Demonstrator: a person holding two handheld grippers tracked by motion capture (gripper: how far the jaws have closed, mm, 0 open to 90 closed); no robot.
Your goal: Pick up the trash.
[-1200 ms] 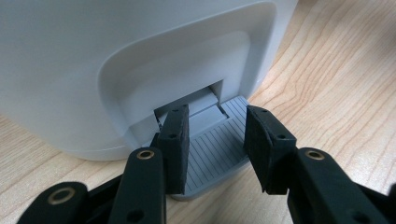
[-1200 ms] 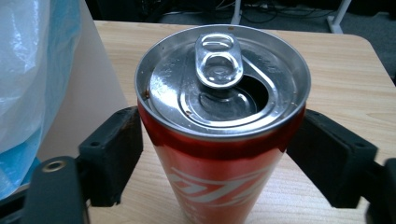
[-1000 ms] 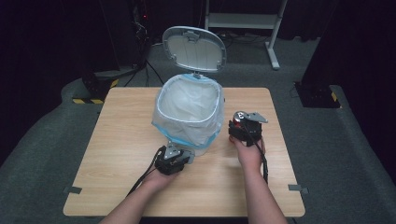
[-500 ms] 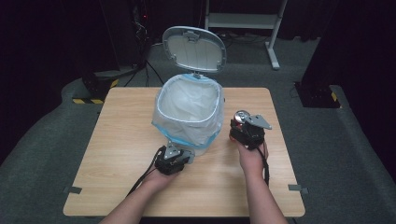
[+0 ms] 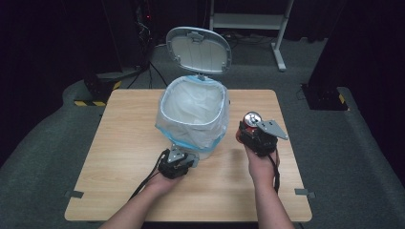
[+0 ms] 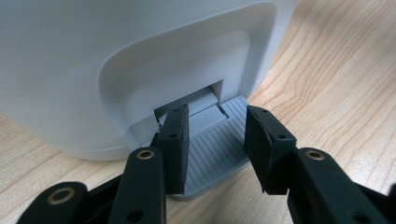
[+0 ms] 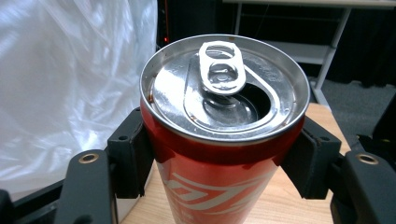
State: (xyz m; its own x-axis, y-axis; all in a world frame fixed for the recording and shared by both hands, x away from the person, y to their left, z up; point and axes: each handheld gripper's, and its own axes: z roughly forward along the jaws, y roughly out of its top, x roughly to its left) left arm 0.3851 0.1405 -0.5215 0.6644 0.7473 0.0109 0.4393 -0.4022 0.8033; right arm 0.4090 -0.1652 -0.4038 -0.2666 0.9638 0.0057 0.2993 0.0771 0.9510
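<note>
- We see a white pedal bin [image 5: 193,129] standing near the middle of the wooden table, its oval lid [image 5: 199,44] tipped up and back.
- A clear liner bag [image 5: 191,102] with a blue edge lines its mouth and folds down over the rim.
- Its grey ribbed pedal [image 6: 215,144] juts from a recess at the base, low over the tabletop.
- A red drink can [image 7: 219,135] stands upright just right of the bin, its top already opened, tab [image 7: 221,67] lying flat.
</note>
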